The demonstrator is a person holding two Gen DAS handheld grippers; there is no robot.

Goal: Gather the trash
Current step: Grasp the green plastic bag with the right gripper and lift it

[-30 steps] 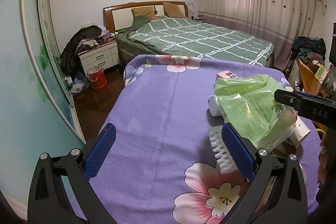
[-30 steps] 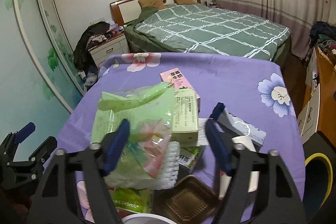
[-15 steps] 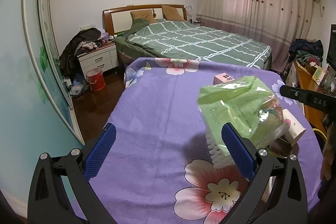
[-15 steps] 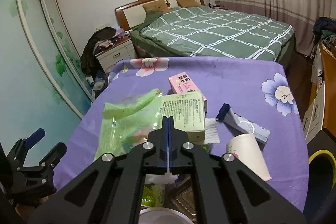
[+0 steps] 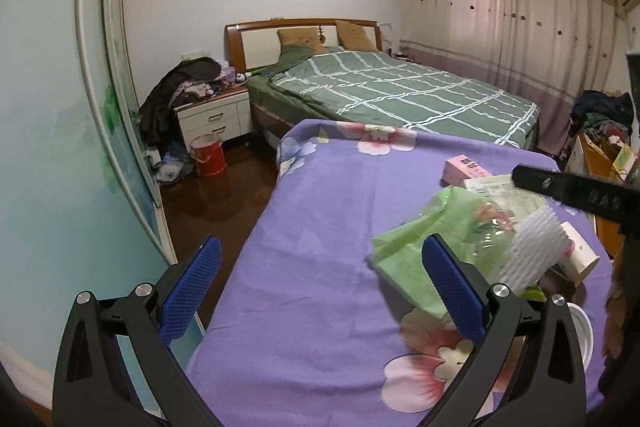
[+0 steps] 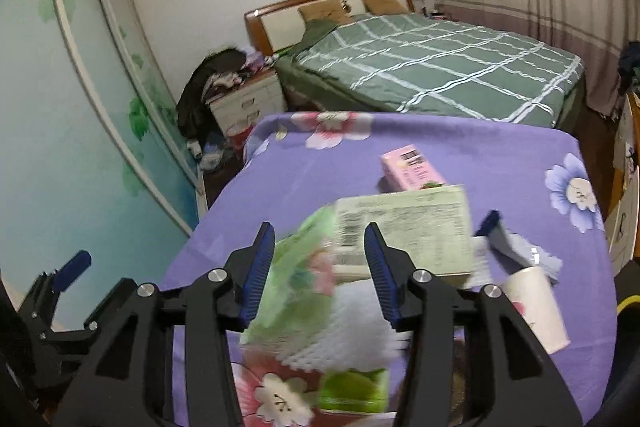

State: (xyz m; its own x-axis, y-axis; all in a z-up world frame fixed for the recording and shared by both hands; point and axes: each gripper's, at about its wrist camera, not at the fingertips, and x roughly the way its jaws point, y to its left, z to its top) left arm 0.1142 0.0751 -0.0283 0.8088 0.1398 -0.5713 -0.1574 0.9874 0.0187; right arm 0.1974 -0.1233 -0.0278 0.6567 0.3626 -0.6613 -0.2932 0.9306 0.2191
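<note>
Trash lies on a table under a purple flowered cloth (image 5: 320,227): a green plastic bag (image 6: 292,287), a white foam net (image 6: 360,323), a pale green box (image 6: 404,231), a pink carton (image 6: 408,171) and a paper cup (image 6: 536,307). My right gripper (image 6: 320,267) hangs over the bag with its jaws opening. The blurred bag shows between the pads, which do not press on it. My left gripper (image 5: 322,287) stands open over bare cloth, left of the green bag (image 5: 412,251) and foam net (image 5: 532,251), holding nothing.
A blue-and-white wrapper (image 6: 516,247) and a green drink carton (image 6: 356,391) also lie on the cloth. Beyond the table stands a bed with a green checked cover (image 5: 400,91). A nightstand (image 5: 216,119), a red bucket (image 5: 208,159) and sliding doors (image 5: 60,147) are left.
The right gripper shut on the green bag and lifted it half a second ago. Now its jaws stand apart, and the bag and foam net are blurred and lower. The left gripper stayed open.
</note>
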